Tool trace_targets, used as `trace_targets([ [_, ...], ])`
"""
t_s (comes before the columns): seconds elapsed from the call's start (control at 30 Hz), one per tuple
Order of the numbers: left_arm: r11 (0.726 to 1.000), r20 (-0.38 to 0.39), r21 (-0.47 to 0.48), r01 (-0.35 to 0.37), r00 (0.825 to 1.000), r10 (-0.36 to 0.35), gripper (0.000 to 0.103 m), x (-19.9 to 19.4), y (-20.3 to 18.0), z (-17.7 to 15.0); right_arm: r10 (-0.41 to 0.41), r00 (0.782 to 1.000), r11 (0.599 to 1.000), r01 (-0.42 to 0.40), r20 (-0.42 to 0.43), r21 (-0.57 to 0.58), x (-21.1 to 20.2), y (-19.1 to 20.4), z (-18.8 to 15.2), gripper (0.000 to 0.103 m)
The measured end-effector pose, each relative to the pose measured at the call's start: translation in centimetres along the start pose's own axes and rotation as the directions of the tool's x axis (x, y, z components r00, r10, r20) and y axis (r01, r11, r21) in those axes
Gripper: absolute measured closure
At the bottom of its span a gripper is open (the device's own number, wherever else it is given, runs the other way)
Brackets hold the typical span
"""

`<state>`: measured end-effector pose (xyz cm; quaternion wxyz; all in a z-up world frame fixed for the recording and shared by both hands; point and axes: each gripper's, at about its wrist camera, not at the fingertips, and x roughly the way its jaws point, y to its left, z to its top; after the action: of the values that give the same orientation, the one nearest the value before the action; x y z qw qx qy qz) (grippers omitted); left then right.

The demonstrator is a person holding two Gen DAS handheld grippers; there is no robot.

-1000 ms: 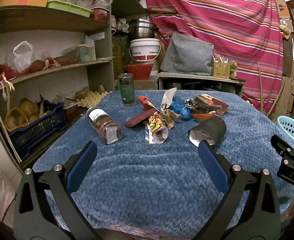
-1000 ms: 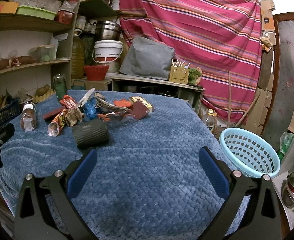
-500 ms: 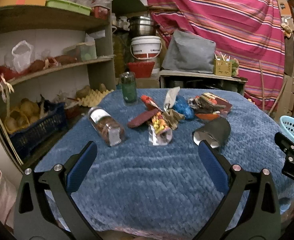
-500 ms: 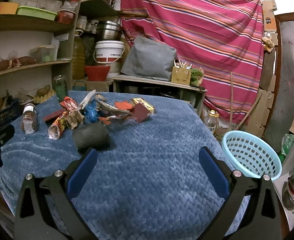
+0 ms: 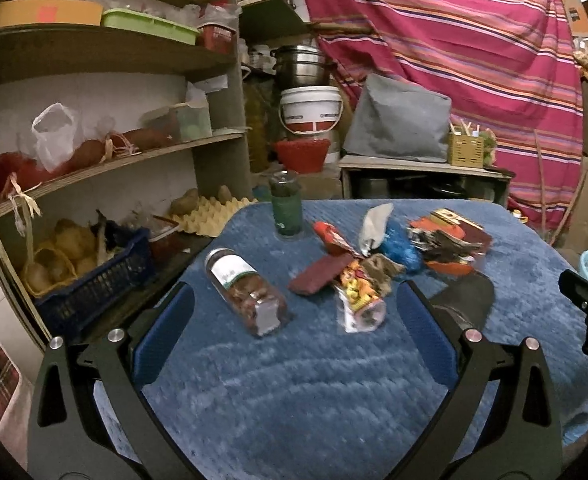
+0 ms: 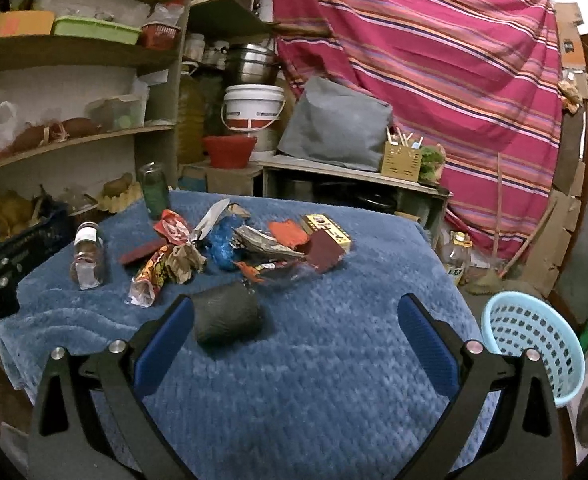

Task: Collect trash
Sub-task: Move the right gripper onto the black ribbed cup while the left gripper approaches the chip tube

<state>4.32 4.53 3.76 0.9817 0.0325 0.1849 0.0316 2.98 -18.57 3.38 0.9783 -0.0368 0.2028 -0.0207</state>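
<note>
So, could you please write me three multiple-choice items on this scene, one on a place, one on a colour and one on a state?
1. Where is the laundry-style basket?
A. on the table
B. off the table's right side, lower down
C. on a shelf

2. What colour is the table cover?
A. blue
B. white
C. green

3. How does the clear jar with the white label stand?
A. upright
B. on its side
C. upside down on a shelf

Answers:
1 B, the right wrist view shows it beyond the table edge.
2 A, blue quilted cloth covers the top.
3 B, it lies lengthwise on the cloth, unlike the upright green jar.
</note>
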Motion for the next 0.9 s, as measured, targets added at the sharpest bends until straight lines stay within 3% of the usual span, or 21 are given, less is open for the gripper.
trace_targets([
  [0.27,1.0,-0.047,-0.002,-0.003,0.999,0.003,0.005,3.0,1.9,0.3,0.051,0.998,0.998,-0.052,-0.035,-0.033,3.4,1.4,1.7,0.004],
  [0.5,0.998,-0.076,-0.019,-0.058,0.995,0.057,0.005,4.1,4.0,-1.4,0.153,0.986,0.985,-0.157,-0.061,-0.068,5.2,2.7,-0.1,0.004],
  [0.77,0.995,-0.095,-0.06,-0.082,0.993,0.076,0.005,4.5,5.7,-1.8,0.084,0.988,0.977,-0.107,-0.13,-0.182,7.1,4.4,-1.7,0.004],
  [0.9,0.994,-0.108,-0.076,-0.079,0.992,0.07,0.005,4.8,5.9,-1.8,0.105,0.981,0.972,-0.136,-0.166,-0.19,8.3,4.9,-1.7,0.004],
])
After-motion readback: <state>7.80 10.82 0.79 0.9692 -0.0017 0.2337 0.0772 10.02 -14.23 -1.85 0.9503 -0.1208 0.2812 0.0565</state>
